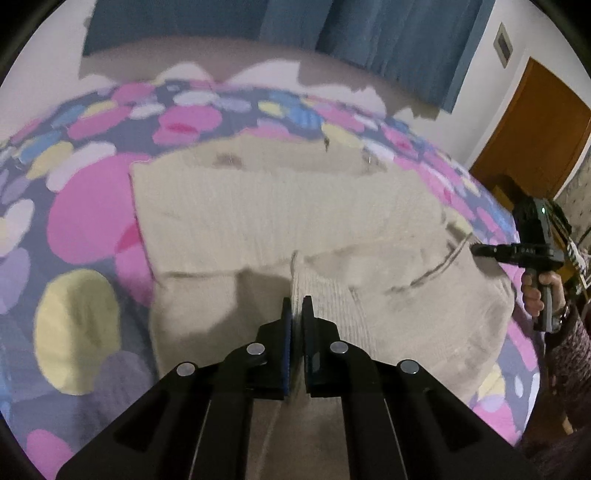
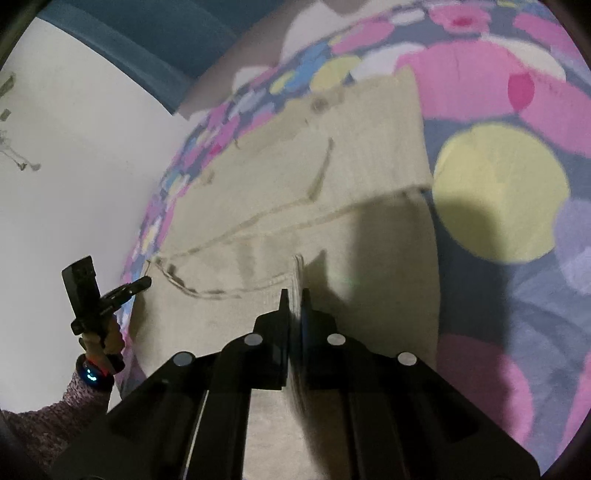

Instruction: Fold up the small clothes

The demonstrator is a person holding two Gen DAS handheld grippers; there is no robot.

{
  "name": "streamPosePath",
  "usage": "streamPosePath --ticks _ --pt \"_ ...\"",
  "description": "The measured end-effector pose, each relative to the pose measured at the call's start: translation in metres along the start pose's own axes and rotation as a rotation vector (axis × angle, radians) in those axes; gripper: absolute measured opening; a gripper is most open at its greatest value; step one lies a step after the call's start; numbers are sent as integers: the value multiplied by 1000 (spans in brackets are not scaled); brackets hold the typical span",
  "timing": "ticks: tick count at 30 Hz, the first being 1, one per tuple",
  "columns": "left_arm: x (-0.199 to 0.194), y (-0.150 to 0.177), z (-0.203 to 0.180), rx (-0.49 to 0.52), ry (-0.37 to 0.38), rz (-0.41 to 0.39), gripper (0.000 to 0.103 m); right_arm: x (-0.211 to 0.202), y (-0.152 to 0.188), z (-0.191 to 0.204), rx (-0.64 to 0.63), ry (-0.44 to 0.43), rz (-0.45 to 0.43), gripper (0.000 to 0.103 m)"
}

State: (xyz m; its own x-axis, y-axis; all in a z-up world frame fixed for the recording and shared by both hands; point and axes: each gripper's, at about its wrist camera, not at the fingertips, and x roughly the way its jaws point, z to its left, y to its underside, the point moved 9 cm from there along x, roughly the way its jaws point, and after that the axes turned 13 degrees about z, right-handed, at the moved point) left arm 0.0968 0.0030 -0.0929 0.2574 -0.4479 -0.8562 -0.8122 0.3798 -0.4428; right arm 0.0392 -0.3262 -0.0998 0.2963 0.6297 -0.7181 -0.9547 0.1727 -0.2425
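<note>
Bedroom, blue curtains [image 1: 369,33] behind, brown wooden door [image 1: 532,125] at side; bedspread with pink, yellow, lilac circles [image 1: 85,221] carries beige ribbed knit garment [image 1: 266,206], spread flat, part folded. Left gripper [image 1: 296,306] jaws pinching raised edge of knit; right gripper [image 2: 293,299] likewise. Fold step under way, probably bottom hem. Next: carry both edges over together, lay level. Nothing in way

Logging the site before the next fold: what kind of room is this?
Most likely a bedroom. The beige garment lies on a bed with a dotted bedspread, blue curtains hang behind it, and a wooden door stands to one side.
</note>
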Motion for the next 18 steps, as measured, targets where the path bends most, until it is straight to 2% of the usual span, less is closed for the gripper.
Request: streamPosePath --ticks 4,8,13,18 --pt "-24 -22 4 -13 -40 -78 5 -19 -19 11 -36 12 -50 4" --pt "-35 -53 13 -36 -75 -129 5 -35 -56 17 -42 13 -124 4" --pt "-26 -102 36 -81 -129 -155 5 -40 -112 25 -56 40 -181 4" --pt "-2 -150 61 -121 -177 -157 5 -23 -169 17 -41 66 -191 4"
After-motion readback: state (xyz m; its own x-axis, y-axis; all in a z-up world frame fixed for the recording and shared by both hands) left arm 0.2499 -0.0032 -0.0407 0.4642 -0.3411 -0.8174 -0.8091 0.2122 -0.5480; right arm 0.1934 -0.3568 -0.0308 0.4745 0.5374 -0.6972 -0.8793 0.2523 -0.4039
